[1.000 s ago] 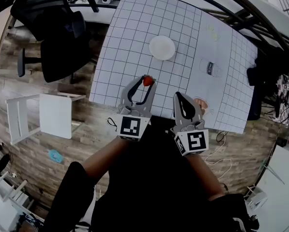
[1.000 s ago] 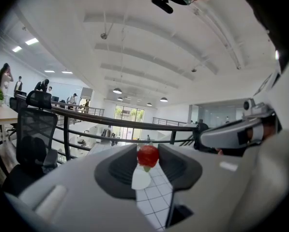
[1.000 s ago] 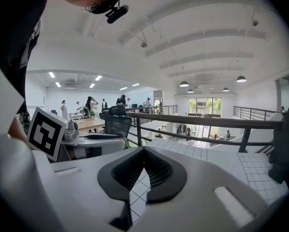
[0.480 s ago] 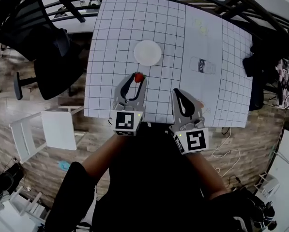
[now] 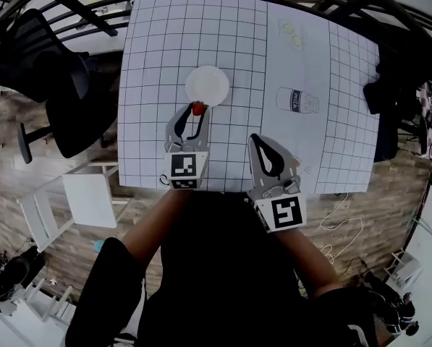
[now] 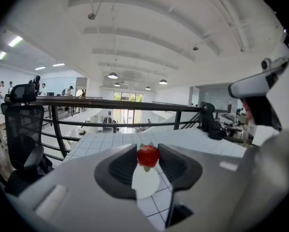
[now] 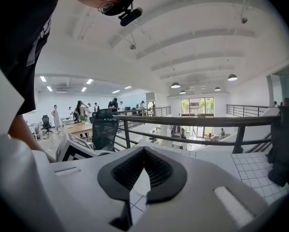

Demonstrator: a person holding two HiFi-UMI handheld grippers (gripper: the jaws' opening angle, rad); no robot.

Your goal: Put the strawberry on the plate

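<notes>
A red strawberry [image 5: 198, 108] [image 6: 147, 155] is pinched between the tips of my left gripper [image 5: 197, 110] [image 6: 147, 156], which is shut on it. It hangs at the near edge of the round white plate [image 5: 207, 82] on the gridded table; in the left gripper view the plate [image 6: 145, 182] shows just below the berry, between the jaws. My right gripper [image 5: 254, 139] [image 7: 144, 151] hovers over the table's near edge, to the right, its jaws shut together with nothing in them.
The white gridded tabletop [image 5: 158, 49] carries a milk bottle [image 5: 297, 100] lying at the right and small yellowish items [image 5: 291, 33] at the back. A black office chair [image 5: 35, 56] and a white chair [image 5: 82, 194] stand left of the table. A railing runs behind it.
My left gripper has carried the strawberry forward, from well short of the plate to its near edge. The right gripper has stayed near the table's front edge.
</notes>
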